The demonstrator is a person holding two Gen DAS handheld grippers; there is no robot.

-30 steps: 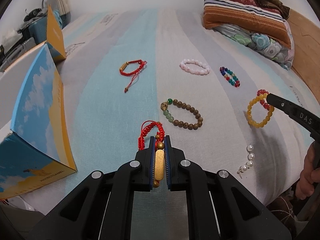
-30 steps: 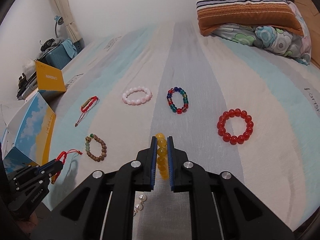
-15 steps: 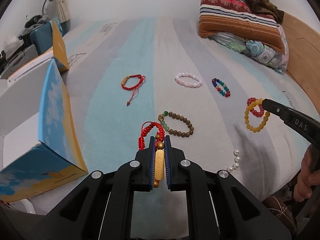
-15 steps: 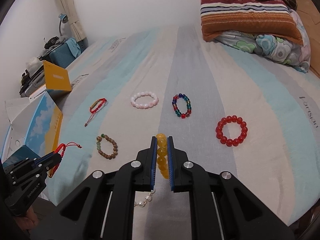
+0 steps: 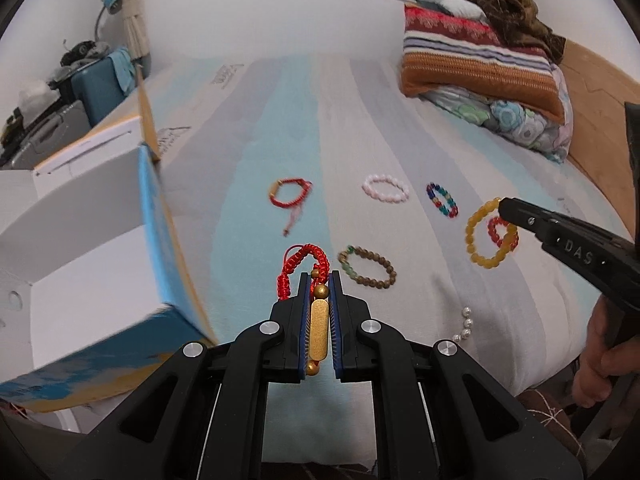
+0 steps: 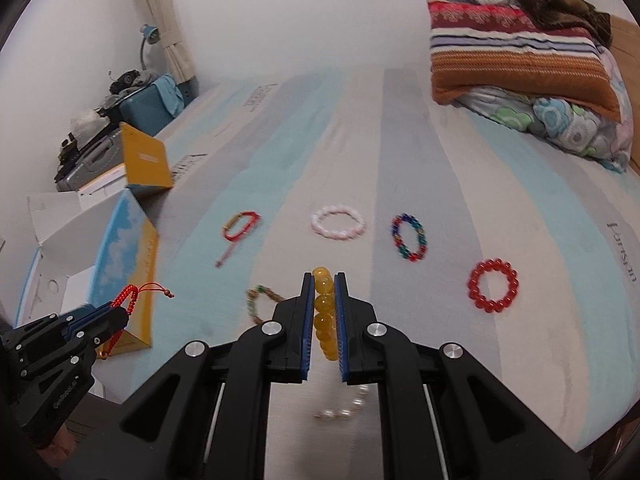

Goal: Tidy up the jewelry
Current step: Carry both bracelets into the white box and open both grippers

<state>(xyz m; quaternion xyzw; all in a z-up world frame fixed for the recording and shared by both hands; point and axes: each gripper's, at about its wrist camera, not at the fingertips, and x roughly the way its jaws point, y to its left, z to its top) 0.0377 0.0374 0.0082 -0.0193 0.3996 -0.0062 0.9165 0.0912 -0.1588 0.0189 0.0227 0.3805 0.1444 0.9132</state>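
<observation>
Between my left fingers (image 5: 319, 280) sits the gold bar of a red cord bracelet (image 5: 316, 300), pinched along its length; the woven loop pokes out past the tips, raised off the bed (image 5: 352, 120). My right fingers (image 6: 324, 280) squeeze a yellow bead bracelet (image 6: 325, 312) edge-on, so from that wrist I see only 1 column of beads. From the left wrist its full ring (image 5: 490, 232) hangs from the fingertips, partly covering the red bead bracelet (image 6: 493, 285) lying behind it. A pearl strand (image 5: 464, 324) near the bed's front edge is blurred and half hidden under my right fingers. Lying on the bed farther out are a wooden bead bracelet (image 5: 367, 267), a second red cord bracelet (image 5: 289, 192), a pink one (image 5: 386, 188) and a multicoloured one (image 5: 442, 200). An open box (image 5: 100, 264) stands at the left, motion-blurred and cut off.
</observation>
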